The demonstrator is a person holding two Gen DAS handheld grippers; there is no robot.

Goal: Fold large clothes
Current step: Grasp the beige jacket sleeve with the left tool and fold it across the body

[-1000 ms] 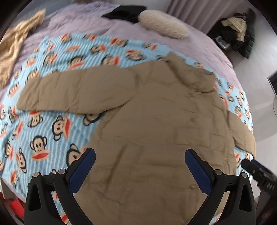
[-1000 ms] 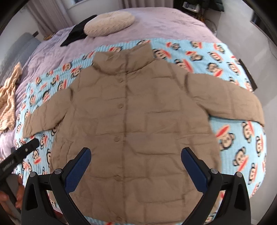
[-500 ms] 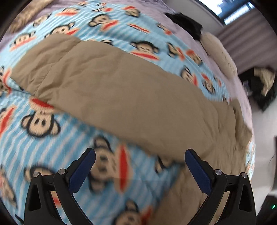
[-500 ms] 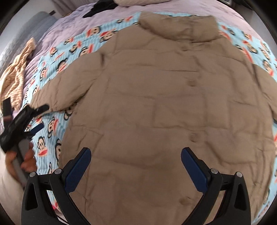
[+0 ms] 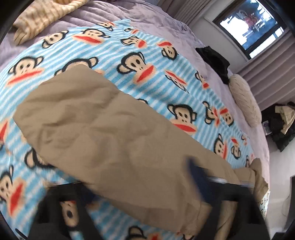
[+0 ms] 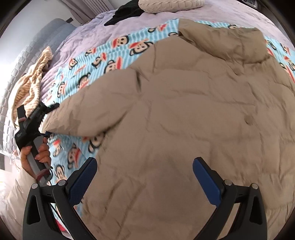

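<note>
Count: one tan puffer jacket (image 6: 193, 114), two of its front buttons visible (others may be blurred out). One monkey-print blanket (image 5: 129, 55), one cream cushion (image 5: 245, 99), one striped beige cloth (image 6: 29, 88), one black garment (image 6: 127, 11). Two grippers: left gripper (image 6: 47, 118), right gripper (image 6: 145, 177).

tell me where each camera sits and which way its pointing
Left wrist: rides the left gripper, low over the jacket's sleeve, facing along it across the monkey blanket; only its own blurred fingers show.
Right wrist: rides the right gripper, above the jacket body, facing the collar; its open fingers show, plus the left hand holding the other gripper at the sleeve's cuff.
Shared: jacket, blanket, cream pillow.
</note>
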